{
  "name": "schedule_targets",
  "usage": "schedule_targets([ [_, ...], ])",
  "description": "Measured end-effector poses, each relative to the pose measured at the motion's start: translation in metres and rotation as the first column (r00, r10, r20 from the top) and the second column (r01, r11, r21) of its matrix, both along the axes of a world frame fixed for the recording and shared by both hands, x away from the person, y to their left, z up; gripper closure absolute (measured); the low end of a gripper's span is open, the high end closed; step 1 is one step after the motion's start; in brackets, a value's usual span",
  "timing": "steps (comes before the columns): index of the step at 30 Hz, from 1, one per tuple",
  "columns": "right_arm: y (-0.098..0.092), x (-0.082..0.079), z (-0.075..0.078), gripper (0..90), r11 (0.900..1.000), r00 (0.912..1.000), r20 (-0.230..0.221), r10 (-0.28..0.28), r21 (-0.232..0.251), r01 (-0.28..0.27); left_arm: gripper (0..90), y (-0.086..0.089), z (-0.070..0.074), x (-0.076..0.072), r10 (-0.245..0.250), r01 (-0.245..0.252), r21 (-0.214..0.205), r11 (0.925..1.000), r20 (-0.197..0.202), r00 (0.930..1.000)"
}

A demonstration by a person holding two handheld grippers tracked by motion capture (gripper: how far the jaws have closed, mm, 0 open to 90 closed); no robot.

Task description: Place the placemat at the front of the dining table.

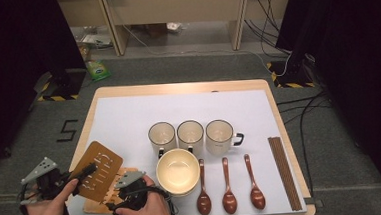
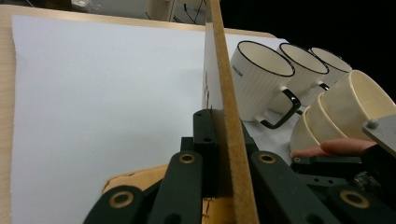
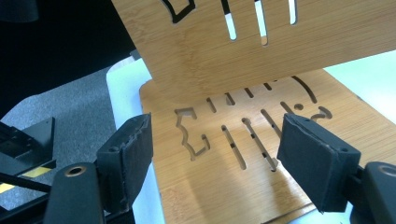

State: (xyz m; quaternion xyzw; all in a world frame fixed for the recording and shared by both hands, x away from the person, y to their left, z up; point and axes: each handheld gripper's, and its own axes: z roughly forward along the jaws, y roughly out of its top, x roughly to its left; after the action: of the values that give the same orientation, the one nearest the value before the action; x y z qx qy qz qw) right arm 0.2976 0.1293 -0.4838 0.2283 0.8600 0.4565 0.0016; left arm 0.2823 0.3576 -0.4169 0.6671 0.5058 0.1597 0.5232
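The table (image 1: 279,109) is a pale wooden top, nearly all of it under a white sheet (image 1: 129,116). Toward the person's near left corner lies a flat bamboo board (image 3: 219,172) cut with slots and a figure-shaped hole, flat on the sheet with its near edge close to the table's front edge. A second bamboo board (image 1: 98,170) of the same pattern is lifted above it, tilted up on its edge, its lower end over the lying one.

To the right of the boards stands a stack of cream bowls (image 1: 178,171), and behind them a row of three white mugs (image 1: 191,136) with dark rims, set side by side, the rightmost with its black handle turned to the right. In front of the mugs, three brown wooden spoons (image 1: 228,185) lie parallel with their bowls toward the person. A bundle of dark chopsticks (image 1: 284,172) lies along the right edge of the table.

The left hand-held gripper (image 1: 88,170) has its jaws clamped tight on the edge of the raised board; in the left gripper view the board rises straight up between them. The right hand-held gripper (image 3: 217,158) hovers low over the lying board, jaws spread wide with nothing pressed between the pads, the slotted wood showing in the gap.
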Motion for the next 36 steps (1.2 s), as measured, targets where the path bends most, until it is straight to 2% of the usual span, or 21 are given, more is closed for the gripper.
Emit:
schedule_targets([
  [3, 0.0, 0.0, 0.002, 26.4, 1.0, 1.0, 0.001, -0.006, 0.007, 0.006, 86.3, 0.001, 0.001, 0.002, 0.004, -0.004, 0.004, 1.0, 0.003, 1.0],
  [5, 0.0, 0.001, 0.004, 26.4, 0.9999, 0.9998, 0.017, -0.004, 0.012, 0.003, 86.2, 0.001, 0.002, 0.003, 0.006, -0.006, 0.008, 1.0, 0.003, 1.0],
  [6, 0.0, 0.0, 0.005, 26.4, 0.9998, 0.9999, 0.005, -0.012, 0.017, 0.012, 86.3, 0.001, 0.002, 0.004, 0.007, -0.007, 0.011, 0.9999, 0.002, 1.0],
  [7, 0.0, 0.001, 0.005, 26.3, 0.9998, 0.9998, 0.017, -0.007, 0.018, 0.007, 86.2, 0.001, 0.001, 0.004, 0.008, -0.008, 0.014, 0.9999, 0.002, 1.0],
  [12, 0.0, 0.0, 0.008, 26.0, 0.9996, 0.9998, 0.007, -0.021, 0.018, 0.021, 86.2, 0.002, -0.001, 0.009, 0.016, -0.016, 0.018, 0.9997, -0.004, 0.9999],
  [15, -0.001, 0.001, 0.011, 25.9, 0.9996, 0.9996, 0.019, -0.024, 0.013, 0.023, 86.2, 0.003, -0.001, 0.012, 0.021, -0.021, 0.023, 0.9995, -0.007, 0.9998],
  [21, -0.004, 0.002, 0.023, 25.8, 0.9993, 0.9986, 0.046, -0.026, 0.027, 0.025, 86.2, 0.002, -0.001, 0.019, 0.023, -0.022, 0.025, 0.9994, -0.007, 0.9997],
  [24, -0.005, 0.002, 0.026, 25.8, 0.9988, 0.9986, 0.039, -0.037, 0.033, 0.035, 86.2, 0.002, -0.003, 0.023, 0.024, -0.024, 0.024, 0.9994, -0.009, 0.9997],
  [25, -0.005, 0.0, 0.028, 25.8, 0.9984, 0.9987, 0.021, -0.047, 0.033, 0.047, 86.2, 0.002, -0.003, 0.024, 0.026, -0.026, 0.026, 0.9993, -0.009, 0.9996],
  [26, -0.006, 0.002, 0.03, 25.8, 0.9985, 0.9985, 0.039, -0.039, 0.039, 0.037, 86.2, 0.002, -0.003, 0.024, 0.027, -0.027, 0.027, 0.9993, -0.011, 0.9996],
  [32, -0.008, 0.001, 0.04, 25.8, 0.9977, 0.9978, 0.043, -0.05, 0.047, 0.048, 86.2, 0.002, -0.005, 0.028, 0.033, -0.033, 0.024, 0.9992, -0.012, 0.9994],
  [33, -0.008, 0.002, 0.041, 25.9, 0.9977, 0.9973, 0.057, -0.047, 0.051, 0.044, 86.2, 0.002, -0.005, 0.028, 0.032, -0.031, 0.023, 0.9992, -0.011, 0.9994],
  [34, -0.008, 0.001, 0.043, 25.9, 0.9974, 0.9975, 0.046, -0.053, 0.051, 0.05, 86.2, 0.003, -0.005, 0.029, 0.033, -0.032, 0.023, 0.9992, -0.01, 0.9994],
  [35, -0.009, 0.002, 0.044, 25.8, 0.9976, 0.9969, 0.063, -0.046, 0.055, 0.042, 86.2, 0.003, -0.004, 0.029, 0.034, -0.034, 0.024, 0.9991, -0.01, 0.9994],
  [36, -0.009, 0.001, 0.045, 25.9, 0.997, 0.9972, 0.052, -0.055, 0.057, 0.052, 86.2, 0.003, -0.004, 0.029, 0.037, -0.037, 0.022, 0.9991, -0.01, 0.9993],
])
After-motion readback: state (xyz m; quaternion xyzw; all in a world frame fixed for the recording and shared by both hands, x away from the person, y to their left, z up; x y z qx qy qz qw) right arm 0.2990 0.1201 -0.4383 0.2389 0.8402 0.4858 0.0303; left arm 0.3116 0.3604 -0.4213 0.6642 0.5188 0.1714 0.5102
